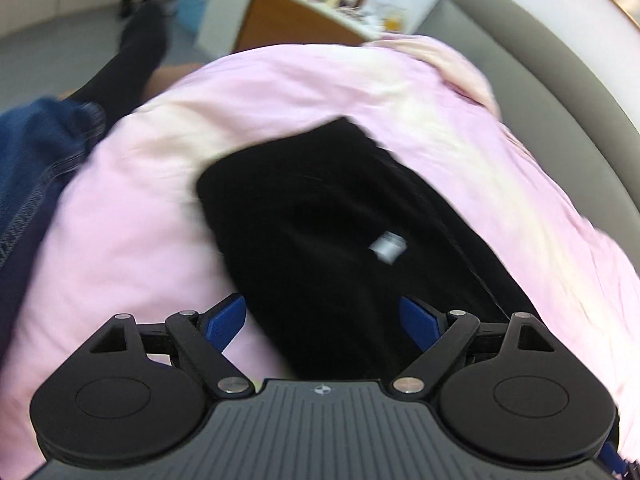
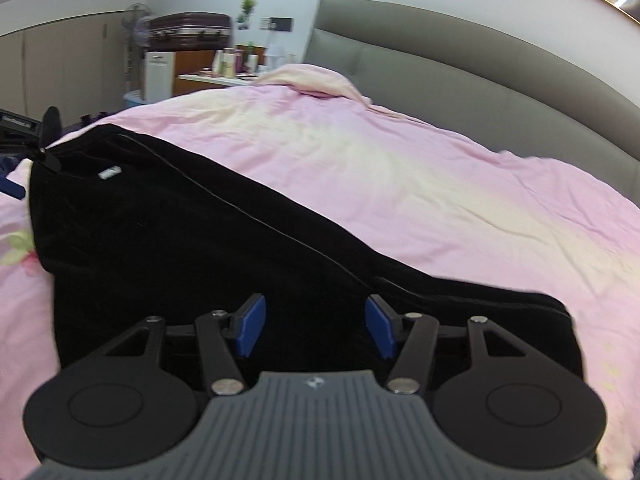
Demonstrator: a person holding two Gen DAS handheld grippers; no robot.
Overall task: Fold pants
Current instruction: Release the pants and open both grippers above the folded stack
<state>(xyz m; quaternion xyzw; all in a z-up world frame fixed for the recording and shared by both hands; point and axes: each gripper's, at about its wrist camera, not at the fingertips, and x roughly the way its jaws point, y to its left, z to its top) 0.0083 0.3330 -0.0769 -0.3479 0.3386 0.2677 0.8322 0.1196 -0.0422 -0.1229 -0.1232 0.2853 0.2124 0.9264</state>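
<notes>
Black pants (image 2: 192,248) lie flat on the pink bed cover, running from the far left to the near right in the right wrist view, with a small white tag (image 2: 109,173) near the far end. My right gripper (image 2: 316,328) hovers over their near part, jaws open and no cloth pinched between the blue pads (image 2: 250,330). The blurred left wrist view shows the same pants (image 1: 320,220) and tag (image 1: 386,246) from the other end. My left gripper (image 1: 322,320) stands wide open above them, with nothing between its pads (image 1: 224,320).
The pink duvet (image 2: 380,168) covers the bed, bunched up near the grey padded headboard (image 2: 460,64). A person's dark-clad leg (image 1: 136,60) and blue denim (image 1: 32,160) are at the bed's left side. A desk with bottles (image 2: 224,68) and a suitcase (image 2: 188,32) stand beyond.
</notes>
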